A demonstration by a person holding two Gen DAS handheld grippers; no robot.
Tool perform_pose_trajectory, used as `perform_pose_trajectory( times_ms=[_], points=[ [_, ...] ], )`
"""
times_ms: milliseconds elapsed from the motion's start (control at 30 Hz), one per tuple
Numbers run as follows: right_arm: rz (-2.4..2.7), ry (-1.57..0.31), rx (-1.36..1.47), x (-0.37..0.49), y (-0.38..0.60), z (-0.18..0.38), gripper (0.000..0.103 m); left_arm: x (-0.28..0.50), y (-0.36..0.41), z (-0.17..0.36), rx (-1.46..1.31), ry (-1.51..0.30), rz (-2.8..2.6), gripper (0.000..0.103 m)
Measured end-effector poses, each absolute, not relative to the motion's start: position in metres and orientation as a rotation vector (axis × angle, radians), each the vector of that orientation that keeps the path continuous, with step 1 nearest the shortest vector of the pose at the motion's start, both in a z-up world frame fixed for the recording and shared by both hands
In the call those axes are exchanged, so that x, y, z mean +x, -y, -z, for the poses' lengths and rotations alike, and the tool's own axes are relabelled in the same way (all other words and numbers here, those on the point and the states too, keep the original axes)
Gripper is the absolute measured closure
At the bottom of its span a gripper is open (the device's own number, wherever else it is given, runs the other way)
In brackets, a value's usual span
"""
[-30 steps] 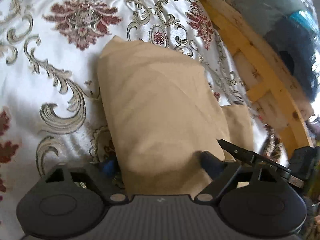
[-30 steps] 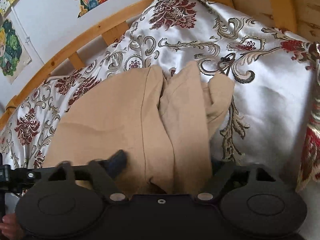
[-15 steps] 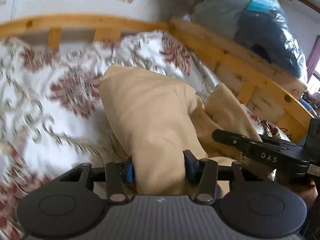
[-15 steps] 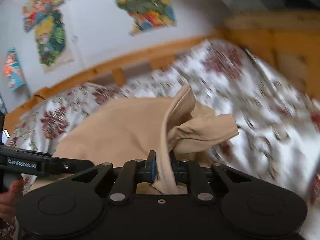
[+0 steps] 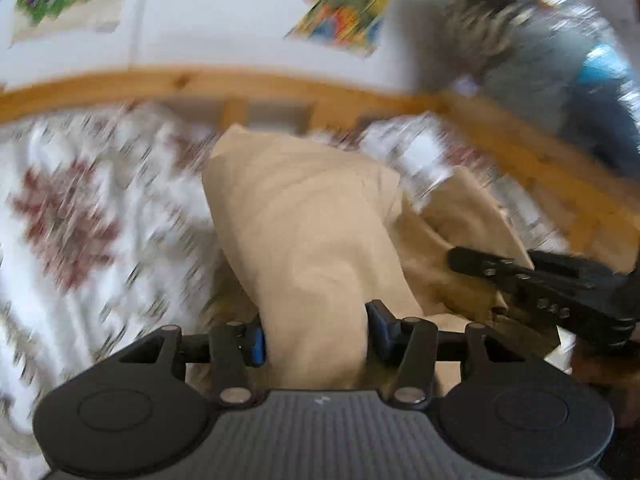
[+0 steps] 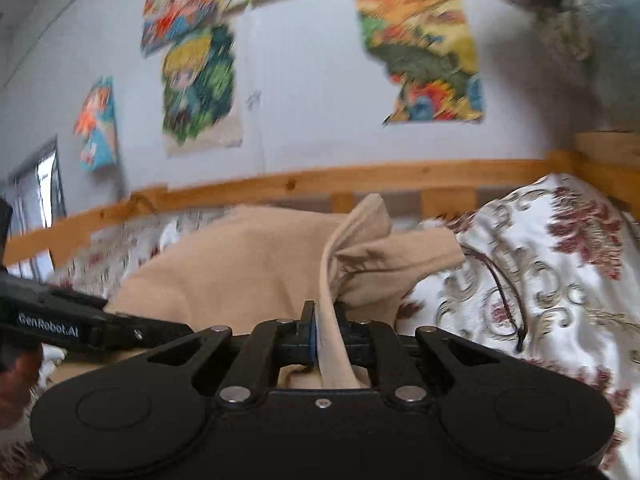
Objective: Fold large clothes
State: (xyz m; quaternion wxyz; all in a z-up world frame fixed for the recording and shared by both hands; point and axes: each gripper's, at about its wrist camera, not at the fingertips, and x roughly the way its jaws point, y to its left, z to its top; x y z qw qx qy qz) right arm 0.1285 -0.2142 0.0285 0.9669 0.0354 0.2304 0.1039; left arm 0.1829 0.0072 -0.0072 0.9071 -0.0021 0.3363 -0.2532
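Cloth filled the middle of the left wrist view: a tan garment [image 5: 304, 240] stood bunched up off the bed, a thick fold of it running down between the jaws of the left gripper [image 5: 316, 336]. The blue pads [image 5: 256, 344] pressed its two sides, so the jaws, about half apart and easing wider, had hold of that thick fold. To the right in this view the right gripper [image 5: 532, 284] reached in as a dark bar across a lower lobe of the garment, and part of a hand [image 5: 596, 364] showed beneath it. The floral bedspread [image 5: 80, 216] lay blurred to the left, with the wooden bed rail [image 5: 200, 80] across the far side.

From the right wrist view the garment [image 6: 248, 264] rose in a broad hump on the left, and a thin edge of it [image 6: 332, 320] came straight down into the right gripper [image 6: 326, 336], whose jaws were almost fully together and still closing, pinching that edge. Only here could the thinness of that pinched strip be seen, along with posters [image 6: 424, 52] on the far wall and a dark cord [image 6: 508, 292] lying on the bedspread [image 6: 560, 280] to the right. The left gripper [image 6: 92, 328] entered from the left edge, its jaws hidden.
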Motion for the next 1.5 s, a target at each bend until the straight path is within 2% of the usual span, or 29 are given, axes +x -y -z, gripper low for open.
perform_pose_trajectory(
  times_ms=[67,133,233,367,467,633,733,833,900,1100,1500],
  points=[
    [-0.198,-0.561,0.054,0.137,0.212,-0.008,0.093,0.191,-0.013,0.03,-0.016,-0.781,0.463,0.043],
    [-0.136,-0.611,0.051,0.137,0.218,0.008,0.081,0.19,-0.022,0.044,-0.076,-0.779,0.4,0.036],
    [-0.073,-0.661,0.121,0.135,0.239,0.022,0.077,0.195,-0.026,0.046,-0.157,-0.808,0.365,0.03],
    [-0.027,-0.681,0.172,0.134,0.251,0.03,0.063,0.193,-0.013,0.043,-0.072,-0.794,0.318,0.025],
    [-0.033,-0.672,0.197,0.127,0.256,0.031,0.06,0.186,-0.009,0.037,-0.059,-0.801,0.263,0.016],
    [-0.035,-0.644,0.2,0.12,0.259,0.026,0.04,0.163,-0.01,0.026,-0.029,-0.752,0.166,0.002],
    [-0.026,-0.621,0.202,0.115,0.26,0.017,0.03,0.15,-0.009,0.019,-0.037,-0.724,0.136,0.001],
    [-0.032,-0.584,0.2,0.106,0.261,0.006,0.015,0.14,-0.006,0.011,-0.035,-0.72,0.138,0.001],
    [-0.042,-0.554,0.192,0.101,0.26,-0.003,0.009,0.134,-0.004,0.005,-0.033,-0.722,0.143,0.001],
    [-0.06,-0.452,0.135,0.075,0.255,-0.035,0.001,0.109,-0.001,-0.022,-0.047,-0.667,0.153,0.001],
    [-0.051,-0.338,0.125,-0.008,0.248,-0.078,0.001,0.035,-0.029,-0.049,-0.063,-0.583,0.114,0.001]
  ],
)
